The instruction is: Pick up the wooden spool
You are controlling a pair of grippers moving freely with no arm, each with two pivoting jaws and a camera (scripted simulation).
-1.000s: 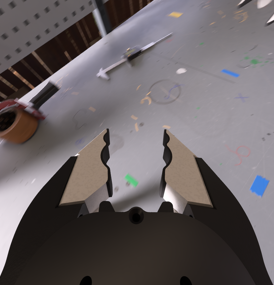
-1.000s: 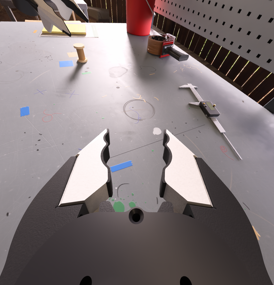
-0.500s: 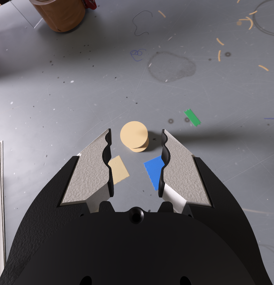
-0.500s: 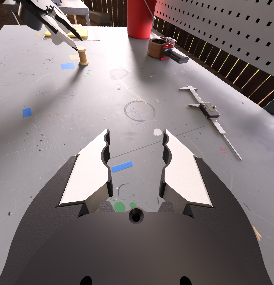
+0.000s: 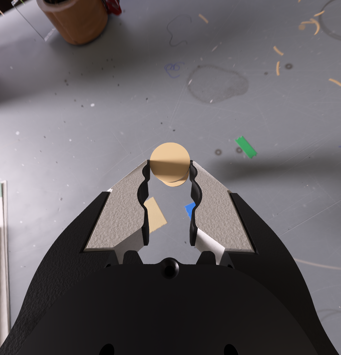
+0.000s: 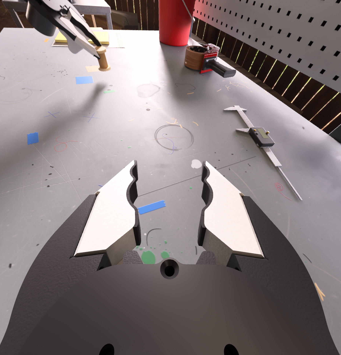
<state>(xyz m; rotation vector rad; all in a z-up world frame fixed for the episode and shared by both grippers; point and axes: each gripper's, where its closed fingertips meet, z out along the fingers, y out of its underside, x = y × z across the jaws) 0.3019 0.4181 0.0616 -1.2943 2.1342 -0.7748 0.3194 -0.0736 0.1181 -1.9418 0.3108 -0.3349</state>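
The wooden spool (image 5: 169,153) stands upright on the grey table (image 5: 89,134); in the left wrist view I look down on its round top. My left gripper (image 5: 169,163) has its two fingertips pressed against either side of the spool's top end, shut on it. In the right wrist view the spool (image 6: 103,61) stands at the far left with the left gripper (image 6: 96,52) slanting down onto it from the upper left. My right gripper (image 6: 169,163) is open and empty, low over the near middle of the table.
A brown tape dispenser with a red frame (image 6: 200,57) and a red bucket (image 6: 174,23) stand at the back. A caliper (image 6: 261,136) lies at the right. A yellow pad (image 6: 102,36) lies behind the spool. A pegboard wall (image 6: 281,28) runs along the right edge.
My left gripper swung down over the spool, moved forward around it and closed its fingers on the top end. My right gripper has hardly moved and stays open.
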